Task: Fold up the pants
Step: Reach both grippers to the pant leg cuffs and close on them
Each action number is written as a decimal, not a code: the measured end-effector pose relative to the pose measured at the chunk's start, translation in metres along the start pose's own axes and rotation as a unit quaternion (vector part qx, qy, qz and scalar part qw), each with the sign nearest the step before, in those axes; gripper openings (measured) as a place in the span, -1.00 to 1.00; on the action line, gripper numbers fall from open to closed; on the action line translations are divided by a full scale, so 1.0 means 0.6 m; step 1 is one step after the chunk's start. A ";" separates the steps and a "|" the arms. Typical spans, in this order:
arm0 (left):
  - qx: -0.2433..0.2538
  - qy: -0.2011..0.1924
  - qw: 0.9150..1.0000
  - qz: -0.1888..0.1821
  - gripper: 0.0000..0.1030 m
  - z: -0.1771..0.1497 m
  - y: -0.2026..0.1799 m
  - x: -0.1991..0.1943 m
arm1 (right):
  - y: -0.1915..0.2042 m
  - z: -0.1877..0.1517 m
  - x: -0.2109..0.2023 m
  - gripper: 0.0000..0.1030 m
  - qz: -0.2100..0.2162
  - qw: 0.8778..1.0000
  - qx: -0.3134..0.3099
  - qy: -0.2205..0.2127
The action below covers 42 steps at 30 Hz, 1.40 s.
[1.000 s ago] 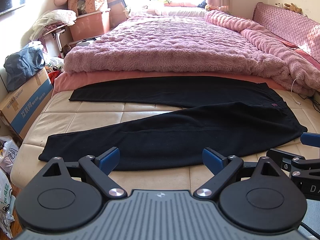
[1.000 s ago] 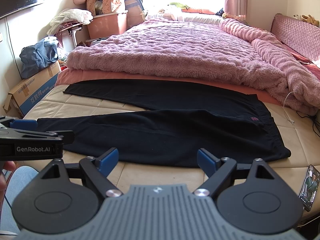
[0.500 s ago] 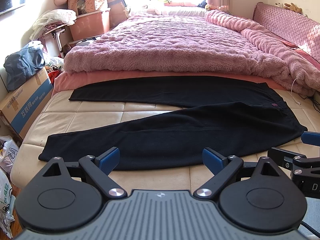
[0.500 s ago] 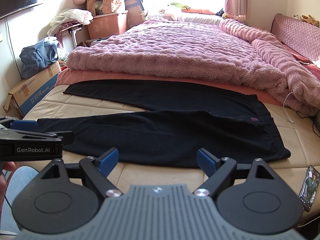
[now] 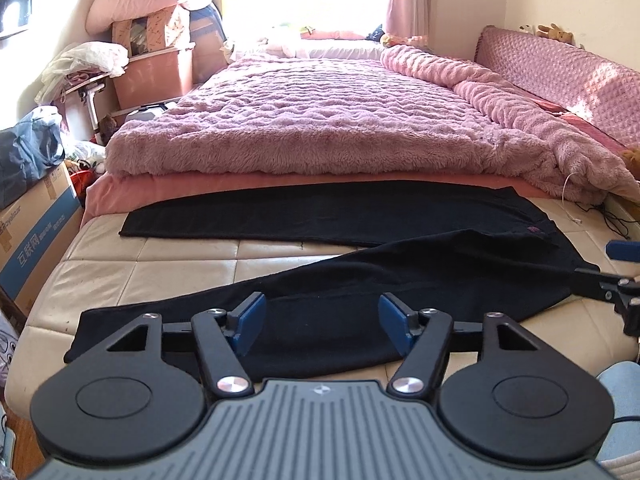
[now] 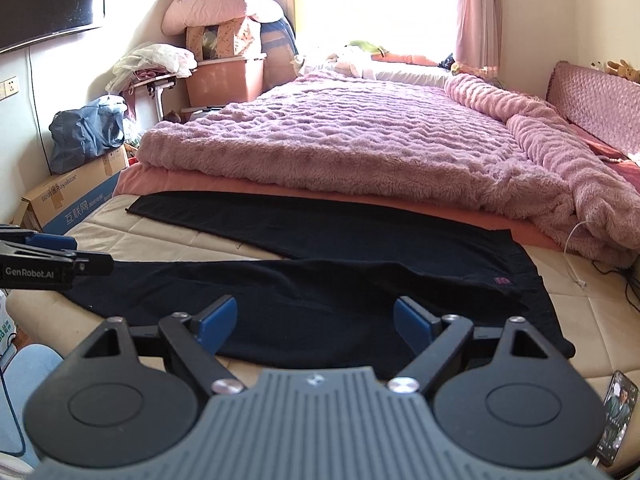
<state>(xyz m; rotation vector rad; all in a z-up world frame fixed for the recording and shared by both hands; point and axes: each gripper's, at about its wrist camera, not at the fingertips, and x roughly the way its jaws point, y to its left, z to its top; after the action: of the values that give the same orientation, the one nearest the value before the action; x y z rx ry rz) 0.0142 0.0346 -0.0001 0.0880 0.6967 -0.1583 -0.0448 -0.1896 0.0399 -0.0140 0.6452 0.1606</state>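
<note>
Black pants (image 5: 360, 280) lie flat on the beige mattress (image 5: 160, 264), legs spread in a V toward the left, waistband at the right. They also show in the right wrist view (image 6: 340, 288). My left gripper (image 5: 322, 326) is open and empty, low over the near leg's front edge. My right gripper (image 6: 316, 326) is open and empty, over the near leg close to the seat. Each gripper's fingers show at the edge of the other's view: the right one in the left wrist view (image 5: 608, 276), the left one in the right wrist view (image 6: 60, 260).
A fluffy pink blanket (image 5: 328, 128) covers the bed behind the pants. Cardboard boxes (image 5: 36, 232), bags and a storage bin (image 5: 160, 76) stand at the left. A white cable (image 6: 572, 248) and a phone (image 6: 616, 416) lie at the right.
Both grippers have moved forward and lower, so their fingers now sit over the near pant leg. The pants have not moved.
</note>
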 end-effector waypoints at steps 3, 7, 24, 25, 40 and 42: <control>0.033 0.003 0.999 0.002 0.25 0.001 0.018 0.010 | -0.023 -0.001 0.011 0.57 0.004 1.000 -0.024 -0.013; 0.093 0.013 0.996 -0.010 0.10 -0.004 0.052 0.037 | -0.063 -0.006 0.037 0.24 0.010 0.999 -0.052 -0.003; 0.346 0.208 0.914 0.051 0.09 -0.138 0.241 0.201 | -0.223 -0.093 0.214 -0.71 -0.014 0.981 -0.117 0.155; 0.350 0.220 0.908 0.061 0.03 -0.145 0.254 0.214 | -0.230 -0.098 0.222 -0.71 -0.013 0.981 -0.112 0.161; 0.473 0.190 0.846 0.159 -0.05 -0.207 0.241 0.277 | -0.283 -0.136 0.278 -0.71 -0.043 0.960 -0.178 0.212; 0.471 0.187 0.844 0.173 -0.07 -0.209 0.239 0.281 | -0.289 -0.145 0.275 -0.71 -0.056 0.951 -0.214 0.217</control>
<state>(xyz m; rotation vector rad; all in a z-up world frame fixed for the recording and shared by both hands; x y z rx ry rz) 0.0872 0.1728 -0.2006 1.2181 0.9268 -0.1250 0.0598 -0.3425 -0.1353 -0.5170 1.0366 0.1872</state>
